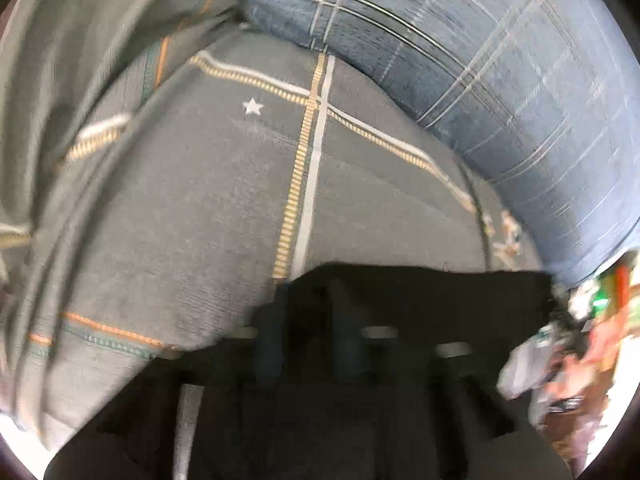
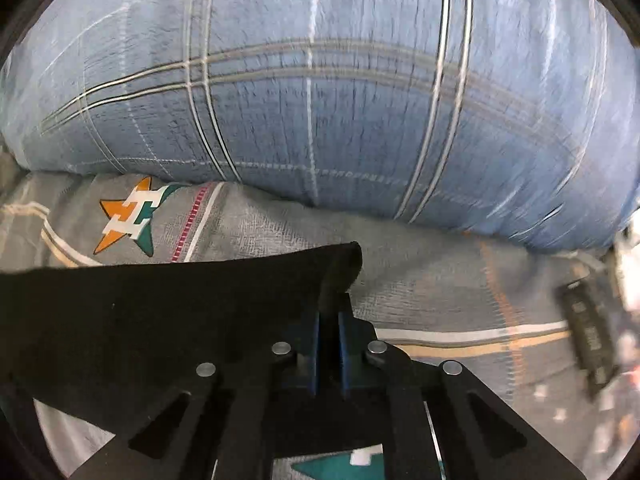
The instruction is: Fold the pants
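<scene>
The black pants (image 1: 420,300) lie across the bottom of the left wrist view, draped over the fingers of my left gripper (image 1: 310,320). Its two dark blue fingers (image 1: 272,348) show through a fold, close together with black cloth pinched between them; the tips are hidden. In the right wrist view, the pants (image 2: 160,312) stretch leftward as a taut black band. My right gripper (image 2: 330,312) is shut on their edge, and a small flap of cloth stands up beyond the blue pads (image 2: 315,344).
The pants rest on a grey bedsheet (image 1: 200,200) (image 2: 420,280) with orange and white stripes and star prints. A bulky blue plaid quilt (image 1: 480,80) (image 2: 320,100) lies just behind. Blurred clutter (image 1: 580,340) and a dark flat object (image 2: 588,332) sit at the right edge.
</scene>
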`<state>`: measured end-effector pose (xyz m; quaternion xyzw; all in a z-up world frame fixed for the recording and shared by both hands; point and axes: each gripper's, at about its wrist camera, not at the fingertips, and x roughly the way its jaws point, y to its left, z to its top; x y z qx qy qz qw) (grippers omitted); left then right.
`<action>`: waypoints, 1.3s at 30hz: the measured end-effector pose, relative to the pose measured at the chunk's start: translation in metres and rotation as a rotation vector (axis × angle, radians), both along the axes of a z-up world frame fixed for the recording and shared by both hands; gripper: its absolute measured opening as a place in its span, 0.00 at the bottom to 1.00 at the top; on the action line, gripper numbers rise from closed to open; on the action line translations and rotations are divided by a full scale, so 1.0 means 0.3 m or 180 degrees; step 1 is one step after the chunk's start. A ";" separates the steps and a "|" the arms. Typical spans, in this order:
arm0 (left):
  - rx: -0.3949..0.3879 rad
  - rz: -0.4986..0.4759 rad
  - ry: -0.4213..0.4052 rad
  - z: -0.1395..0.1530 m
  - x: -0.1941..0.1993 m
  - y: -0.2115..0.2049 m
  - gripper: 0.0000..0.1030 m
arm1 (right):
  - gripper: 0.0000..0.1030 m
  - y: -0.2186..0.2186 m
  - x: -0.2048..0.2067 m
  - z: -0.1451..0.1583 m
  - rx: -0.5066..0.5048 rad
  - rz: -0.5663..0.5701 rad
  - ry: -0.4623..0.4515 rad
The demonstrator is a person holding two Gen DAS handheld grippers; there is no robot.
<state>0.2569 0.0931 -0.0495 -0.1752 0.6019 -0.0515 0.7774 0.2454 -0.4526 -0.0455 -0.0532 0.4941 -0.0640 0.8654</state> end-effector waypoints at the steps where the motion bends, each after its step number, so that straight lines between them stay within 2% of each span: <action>1: 0.0178 -0.0055 -0.0091 0.013 -0.011 -0.021 0.12 | 0.06 0.000 -0.025 0.022 0.0017 -0.0011 -0.0085; 4: 0.0534 -0.0110 -0.0361 0.065 -0.057 -0.057 0.07 | 0.06 -0.025 -0.134 0.117 0.0177 -0.0140 -0.0400; 6: 0.0652 -0.0109 -0.0608 0.122 -0.112 -0.062 0.07 | 0.06 -0.033 -0.198 0.169 0.0266 -0.0175 -0.0572; 10: 0.0639 -0.0128 -0.1040 0.232 -0.271 -0.051 0.07 | 0.06 -0.063 -0.397 0.253 0.0414 -0.0239 -0.0877; 12: 0.0616 -0.0135 -0.1148 0.249 -0.347 -0.036 0.07 | 0.06 -0.075 -0.520 0.258 0.0492 -0.0292 -0.0978; 15: 0.0425 -0.0104 -0.1071 0.227 -0.433 -0.017 0.07 | 0.06 -0.095 -0.692 0.223 0.0625 -0.0441 -0.1049; 18: 0.0240 -0.0059 -0.0885 0.168 -0.520 0.026 0.07 | 0.02 -0.115 -0.846 0.158 0.0582 -0.0660 -0.1063; 20: 0.0125 -0.0069 -0.0671 0.099 -0.561 0.041 0.07 | 0.02 -0.156 -0.916 0.099 0.0713 -0.0840 -0.0951; 23: -0.0008 -0.0038 -0.0483 0.042 -0.604 0.051 0.08 | 0.02 -0.194 -0.983 0.045 0.0889 -0.1094 -0.0811; 25: -0.0100 -0.0014 -0.0501 0.050 -0.635 0.060 0.09 | 0.03 -0.209 -1.027 0.047 0.1096 -0.1170 -0.0864; 26: -0.0131 -0.0016 -0.0513 0.059 -0.647 0.063 0.10 | 0.07 -0.206 -1.045 0.058 0.1154 -0.1172 -0.0893; 31: -0.0294 0.0074 -0.0589 0.142 -0.732 0.085 0.12 | 0.08 -0.162 -1.066 0.121 0.1307 -0.1035 -0.0950; 33: -0.0544 0.0113 -0.0612 0.176 -0.753 0.097 0.16 | 0.13 -0.156 -1.043 0.124 0.1542 -0.1046 -0.0915; 34: -0.0751 0.0151 -0.0610 0.193 -0.755 0.097 0.30 | 0.19 -0.154 -1.032 0.122 0.1655 -0.1063 -0.0907; 35: -0.0880 0.0183 -0.0592 0.199 -0.760 0.097 0.53 | 0.29 -0.157 -1.020 0.115 0.1811 -0.1083 -0.0903; 36: -0.1049 0.0235 -0.0559 0.201 -0.754 0.090 0.64 | 0.33 -0.154 -1.004 0.112 0.1972 -0.1095 -0.0906; 37: -0.1148 0.0267 -0.0554 0.201 -0.754 0.085 0.70 | 0.39 -0.152 -0.992 0.110 0.2096 -0.1113 -0.0925; 39: -0.1267 0.0326 -0.0482 0.192 -0.715 0.069 0.70 | 0.44 -0.135 -0.949 0.106 0.2315 -0.1121 -0.0941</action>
